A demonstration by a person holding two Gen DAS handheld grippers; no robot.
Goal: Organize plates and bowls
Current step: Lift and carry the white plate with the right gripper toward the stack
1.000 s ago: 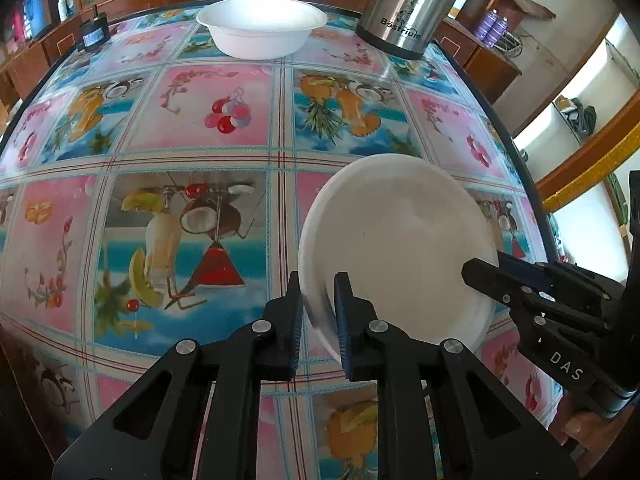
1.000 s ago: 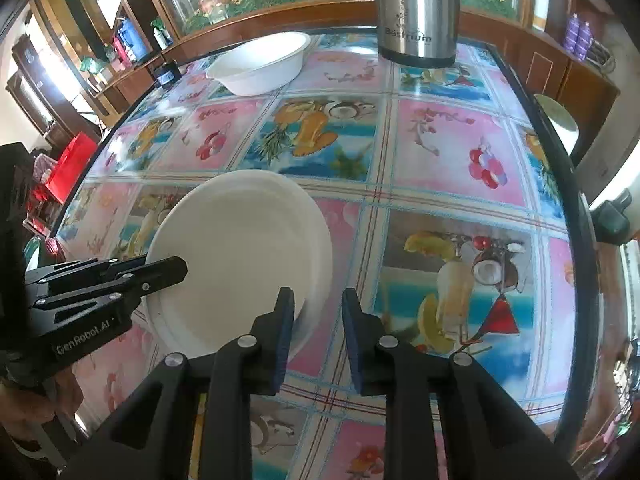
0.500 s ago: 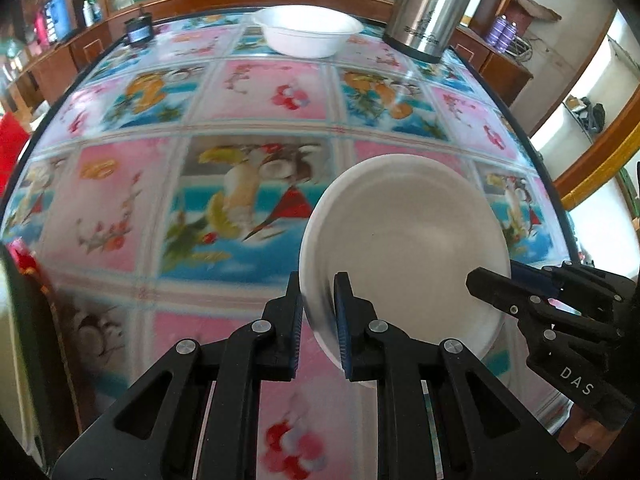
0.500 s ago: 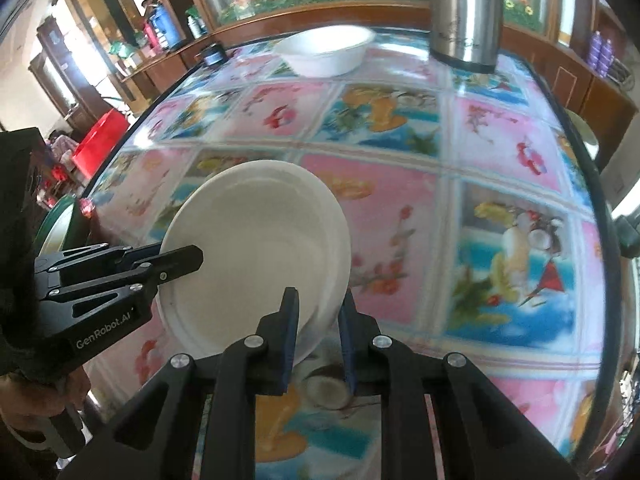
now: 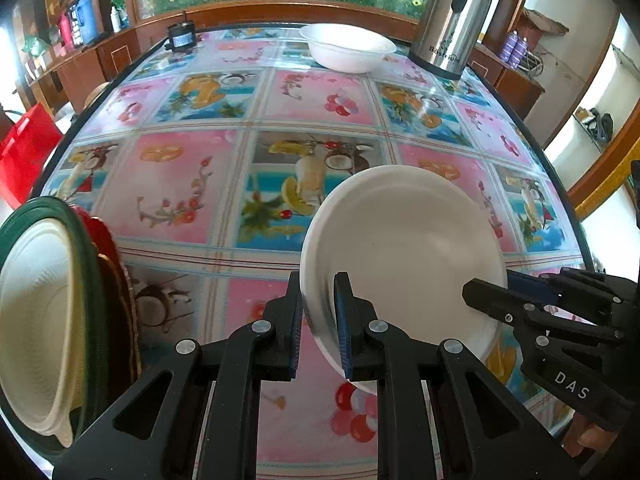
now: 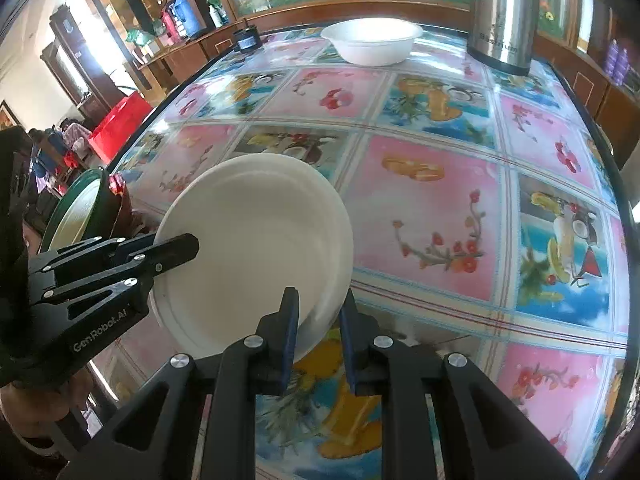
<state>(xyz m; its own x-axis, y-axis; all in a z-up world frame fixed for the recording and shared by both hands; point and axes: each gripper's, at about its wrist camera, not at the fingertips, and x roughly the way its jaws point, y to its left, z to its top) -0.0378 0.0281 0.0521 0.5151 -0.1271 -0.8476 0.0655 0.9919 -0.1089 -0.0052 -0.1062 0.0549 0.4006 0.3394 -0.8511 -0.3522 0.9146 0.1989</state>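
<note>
Above the near worktop, white plate tilted, left hand-held gripper and right hand-held gripper both clamped on its rim, white bowl far.

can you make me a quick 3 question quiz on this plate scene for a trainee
1. True or false: the white plate lies flat on the table.
2. Which tongs are clamped on the plate's rim? A) left tongs only B) right tongs only C) both
3. Fill in: at the far end of the table, the white bowl stands beside a steel ____.

Key
1. False: it is tilted and held up off the table.
2. C: each pair grips an opposite edge.
3. Flask: it stands just right of the bowl in both views.
</note>
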